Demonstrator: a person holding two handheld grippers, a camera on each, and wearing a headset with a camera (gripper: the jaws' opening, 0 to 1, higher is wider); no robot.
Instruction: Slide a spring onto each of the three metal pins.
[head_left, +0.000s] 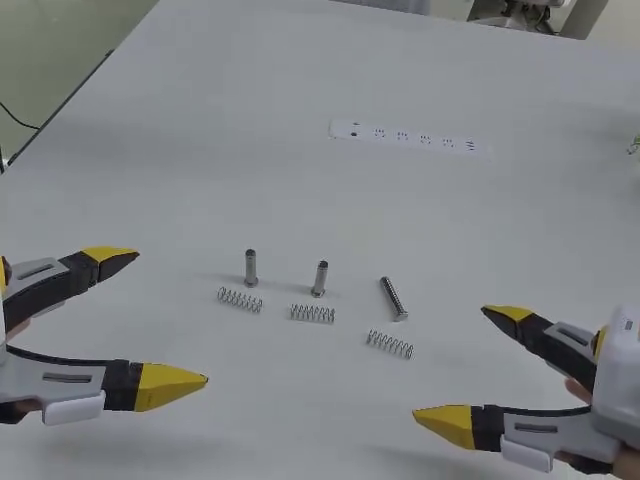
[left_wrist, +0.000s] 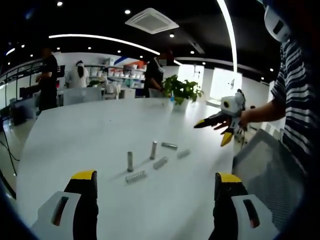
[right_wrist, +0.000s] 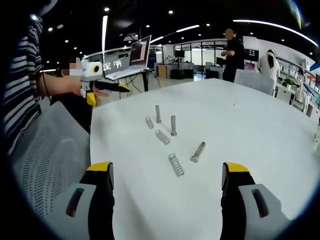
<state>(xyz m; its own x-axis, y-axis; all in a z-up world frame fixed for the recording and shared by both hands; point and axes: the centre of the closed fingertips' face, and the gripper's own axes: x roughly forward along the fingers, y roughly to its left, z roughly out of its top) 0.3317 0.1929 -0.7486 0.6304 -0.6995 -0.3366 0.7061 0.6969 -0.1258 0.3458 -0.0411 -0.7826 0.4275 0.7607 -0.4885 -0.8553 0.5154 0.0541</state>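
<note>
Left claw (head_left: 170, 318) and right claw (head_left: 450, 362) are both gaping, nothing held. On the counter (head_left: 300, 180), left pin (head_left: 250, 268) and middle pin (head_left: 320, 278) stand upright. Right pin (head_left: 393, 298) lies flat, pointing roughly away from me. Left spring (head_left: 240, 299), middle spring (head_left: 312, 313) and right spring (head_left: 389, 345) lie crosswise, each just in front of its pin. Right spring's nearest my right claw, so I'd start there.

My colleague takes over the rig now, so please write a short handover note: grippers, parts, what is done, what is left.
Left gripper: open, empty, left of the parts.
Right gripper: open, empty, right of them.
Left pin and middle pin stand upright; right pin lies on the table.
Left spring, middle spring and right spring lie loose, one before each pin.
Done: nothing, no spring is on a pin.
To do: all three springs.
</note>
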